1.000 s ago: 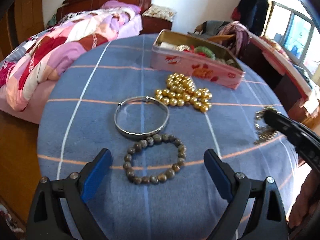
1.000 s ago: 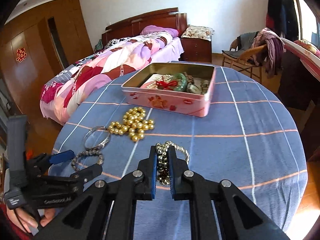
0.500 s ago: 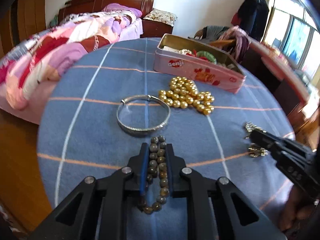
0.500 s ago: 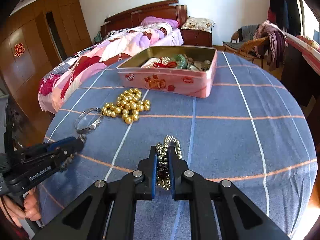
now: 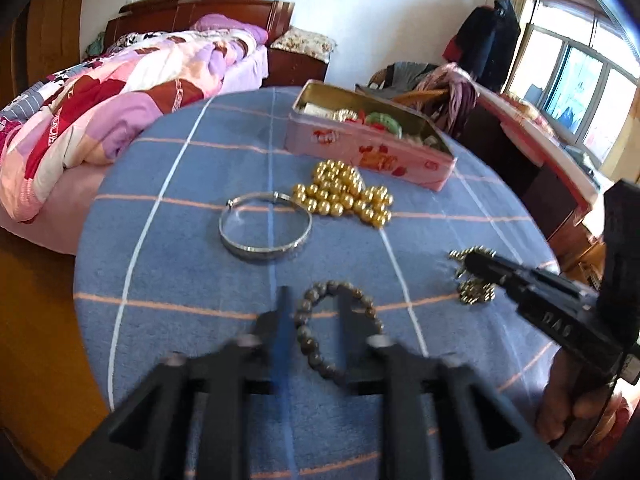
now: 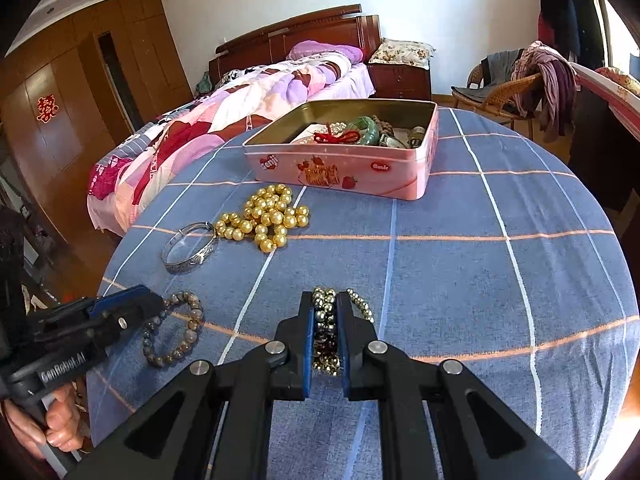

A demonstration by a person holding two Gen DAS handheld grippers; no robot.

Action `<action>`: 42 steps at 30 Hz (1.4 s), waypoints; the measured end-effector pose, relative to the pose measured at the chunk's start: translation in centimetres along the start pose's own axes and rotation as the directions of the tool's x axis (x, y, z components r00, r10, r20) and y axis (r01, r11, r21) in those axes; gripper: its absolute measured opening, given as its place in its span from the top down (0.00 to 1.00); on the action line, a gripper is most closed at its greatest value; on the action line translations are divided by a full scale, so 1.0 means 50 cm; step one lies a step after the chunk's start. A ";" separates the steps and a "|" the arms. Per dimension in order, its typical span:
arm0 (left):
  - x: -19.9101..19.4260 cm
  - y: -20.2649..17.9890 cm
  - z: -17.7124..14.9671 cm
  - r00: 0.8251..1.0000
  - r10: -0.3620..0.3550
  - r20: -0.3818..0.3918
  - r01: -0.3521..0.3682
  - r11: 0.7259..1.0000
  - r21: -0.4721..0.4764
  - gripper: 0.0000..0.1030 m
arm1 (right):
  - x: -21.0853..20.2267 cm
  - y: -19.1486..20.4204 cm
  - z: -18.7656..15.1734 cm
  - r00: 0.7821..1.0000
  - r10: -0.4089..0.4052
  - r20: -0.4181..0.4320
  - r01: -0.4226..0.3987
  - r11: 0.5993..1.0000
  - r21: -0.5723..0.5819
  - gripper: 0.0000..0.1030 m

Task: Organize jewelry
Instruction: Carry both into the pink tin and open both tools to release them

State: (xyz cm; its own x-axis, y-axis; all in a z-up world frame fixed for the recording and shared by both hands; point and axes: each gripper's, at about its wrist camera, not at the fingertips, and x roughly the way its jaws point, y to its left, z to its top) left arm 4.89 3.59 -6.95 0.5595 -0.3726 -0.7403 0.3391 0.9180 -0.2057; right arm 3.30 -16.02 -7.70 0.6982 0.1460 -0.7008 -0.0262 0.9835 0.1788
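Note:
On the blue checked cloth lies a brown bead bracelet [image 5: 360,298] [image 6: 192,320], round and flat. My left gripper [image 5: 314,292] [image 6: 148,300] straddles its left side, blurred; its jaws are opening and the pads do not press the beads. My right gripper [image 6: 325,298] [image 5: 468,258] is shut on a small chain of gold and silver beads [image 6: 325,312] [image 5: 476,294] at the cloth. Farther back lie a silver bangle [image 5: 264,250] [image 6: 200,254] and a gold bead necklace [image 5: 344,198] [image 6: 268,220]. Behind them stands the open pink tin [image 5: 380,156] [image 6: 340,172] with jewelry inside.
The round table [image 6: 520,240] drops off at its edges on all sides. A bed with a patchwork quilt [image 6: 240,112] stands beyond the left edge. A wicker chair with clothes [image 6: 520,84] is at the back right. A person's hand [image 6: 56,424] holds the left gripper.
My left gripper closed on the brown bracelet, squeezing it into a narrow loop, then its jaws parted and the bracelet sprang round again. The right gripper stayed shut on its chain.

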 end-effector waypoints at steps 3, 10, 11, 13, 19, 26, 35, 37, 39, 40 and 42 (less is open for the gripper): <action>0.015 -0.001 -0.008 0.999 0.033 -0.024 -0.033 0.999 0.010 0.58 | 0.001 -0.002 0.001 1.000 0.004 -0.004 -0.004 1.000 0.002 0.91; 0.019 -0.017 -0.013 0.996 0.085 -0.026 -0.082 0.993 0.081 0.91 | 0.003 -0.003 0.000 1.000 0.012 -0.004 -0.012 1.000 0.006 0.91; 0.019 -0.017 -0.013 0.997 0.069 -0.032 -0.067 0.995 0.076 0.91 | 0.003 -0.004 0.001 1.000 0.015 -0.003 -0.015 1.000 0.007 0.91; 0.018 -0.019 -0.014 0.998 0.054 -0.036 -0.051 0.996 0.070 0.92 | 0.002 -0.004 0.001 1.000 0.018 -0.002 -0.018 1.000 0.011 0.91; -0.032 -0.031 0.002 0.998 -0.023 0.060 0.019 0.998 0.059 0.92 | -0.033 -0.014 0.017 0.995 0.092 0.029 -0.093 0.994 0.059 0.91; -0.091 -0.039 0.041 0.982 -0.082 0.169 0.075 0.996 0.045 0.92 | -0.107 0.000 0.069 0.980 0.147 0.133 -0.155 0.986 0.054 0.91; -0.097 -0.052 0.063 0.977 -0.099 0.189 0.090 0.994 0.055 0.92 | -0.115 -0.022 0.097 0.985 0.083 0.149 -0.095 0.992 0.081 0.91; -0.095 -0.052 0.069 0.976 -0.104 0.193 0.095 0.994 0.055 0.92 | -0.116 -0.035 0.106 0.985 0.082 0.154 -0.097 0.991 0.095 0.91; -0.097 -0.051 0.081 0.971 -0.121 0.206 0.112 0.992 0.053 0.92 | -0.122 -0.042 0.121 0.982 0.085 0.168 -0.102 0.990 0.099 0.91; -0.098 -0.051 0.084 0.969 -0.126 0.212 0.118 0.992 0.051 0.92 | -0.127 -0.044 0.131 0.980 0.085 0.179 -0.104 0.990 0.096 0.91; -0.101 -0.050 0.102 0.963 -0.131 0.235 0.124 0.991 0.044 0.92 | -0.137 -0.046 0.151 0.975 0.087 0.205 -0.107 0.990 0.090 0.91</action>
State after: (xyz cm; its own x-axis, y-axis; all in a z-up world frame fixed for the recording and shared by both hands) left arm 5.07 2.46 0.58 0.6720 -0.5112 -0.5358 0.4391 0.8576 -0.2677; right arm 3.99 -20.09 1.92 0.8249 0.2057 -0.5266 -0.0362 0.9488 0.3139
